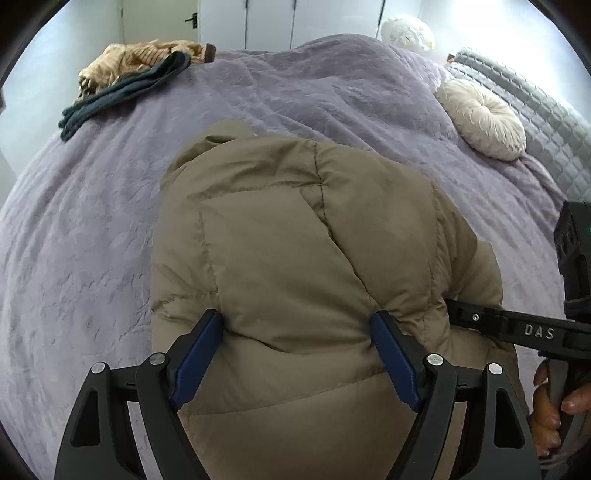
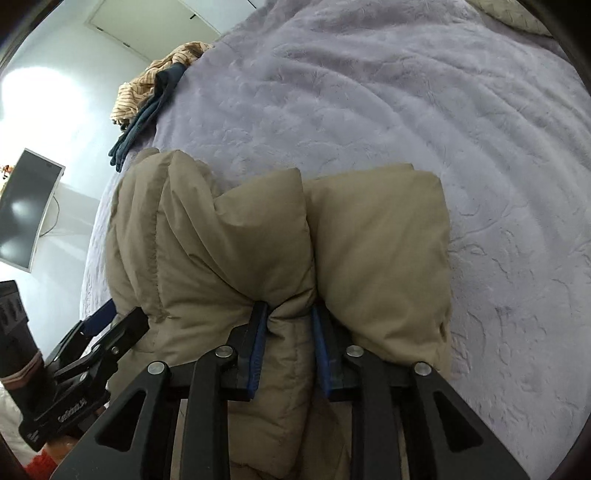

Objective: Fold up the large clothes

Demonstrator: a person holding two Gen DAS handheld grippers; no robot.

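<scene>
Spread across the bed, a lilac embossed bedspread (image 1: pixel 332 96), rumpled in soft ridges. Heaped at its far left corner, a tan striped garment (image 1: pixel 140 55) with a dark blue garment (image 1: pixel 122 92) draped just beside it, touching. Near the right edge, a round cream cushion (image 1: pixel 484 120) against a grey quilted headboard (image 1: pixel 535 107). Beyond the bed, white wardrobe doors (image 1: pixel 266 22); leaning by the wall, a monitor (image 2: pixel 27 210).

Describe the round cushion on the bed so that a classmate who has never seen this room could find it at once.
Start at the wide bed under its lilac plush bedspread. Look to the end with the grey quilted headboard; the cream, fluffy round cushion lies beside it. Its round shape and gathered centre distinguish it from the tan padded jacket and the far-corner clothes pile.
</scene>
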